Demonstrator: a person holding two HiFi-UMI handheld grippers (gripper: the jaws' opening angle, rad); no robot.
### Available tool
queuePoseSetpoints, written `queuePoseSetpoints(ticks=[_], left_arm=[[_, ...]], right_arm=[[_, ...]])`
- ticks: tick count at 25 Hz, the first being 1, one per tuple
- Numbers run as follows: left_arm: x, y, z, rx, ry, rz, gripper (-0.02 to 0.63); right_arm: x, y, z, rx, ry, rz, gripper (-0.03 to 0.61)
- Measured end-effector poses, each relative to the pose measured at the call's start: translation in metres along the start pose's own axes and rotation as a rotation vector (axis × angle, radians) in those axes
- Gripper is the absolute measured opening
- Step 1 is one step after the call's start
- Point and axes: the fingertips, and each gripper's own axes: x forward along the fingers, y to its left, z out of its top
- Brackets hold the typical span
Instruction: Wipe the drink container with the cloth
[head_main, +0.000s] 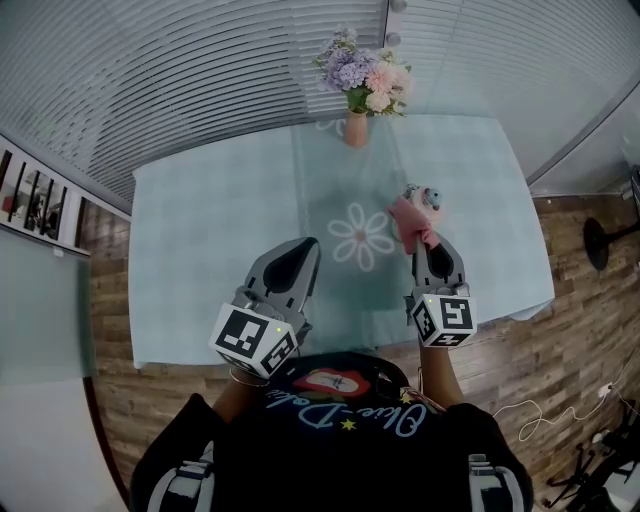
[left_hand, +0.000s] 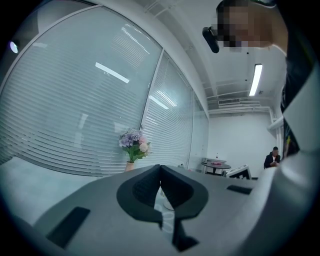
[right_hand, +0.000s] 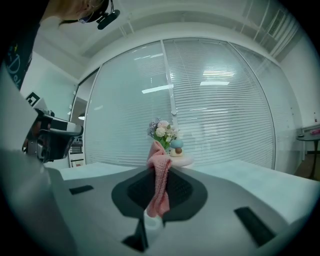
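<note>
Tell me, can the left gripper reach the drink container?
Probably yes: only bare tablecloth lies between the left gripper and the drink container; the pink cloth in the right gripper crowds its near side.

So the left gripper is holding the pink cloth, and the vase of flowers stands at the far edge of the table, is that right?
Not quite. The pink cloth is clamped in the right gripper, as the right gripper view shows. The left gripper has its jaws together with nothing between them. The vase of flowers does stand at the far edge of the table.
</note>
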Motion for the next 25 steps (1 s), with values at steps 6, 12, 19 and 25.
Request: queuePoseSetpoints(ticks=[6, 12, 19, 25], left_arm=[[0.002, -0.01, -0.004, 0.002, 0.005, 0.048, 0.005], [0.001, -0.016, -0.009, -0.004, 0.004, 0.112, 0.005], [-0.003, -0.025, -0.022, -0.016, 0.014, 0.181, 0.005], [-0.013, -0.03, -0.027, -0.022, 0.022, 0.175, 0.005]], right_arm=[[0.002, -0.01, -0.019, 0.011, 0.048, 0.034, 0.025], [0.006, -0.015, -0.039, 0.013, 0.101, 0.089, 0.025], [0.012, -0.019, -0.074, 0.006, 0.217, 0.167, 0.025], [0.013, -0.02, -0.102, -0.022, 0.299, 0.162, 0.025]])
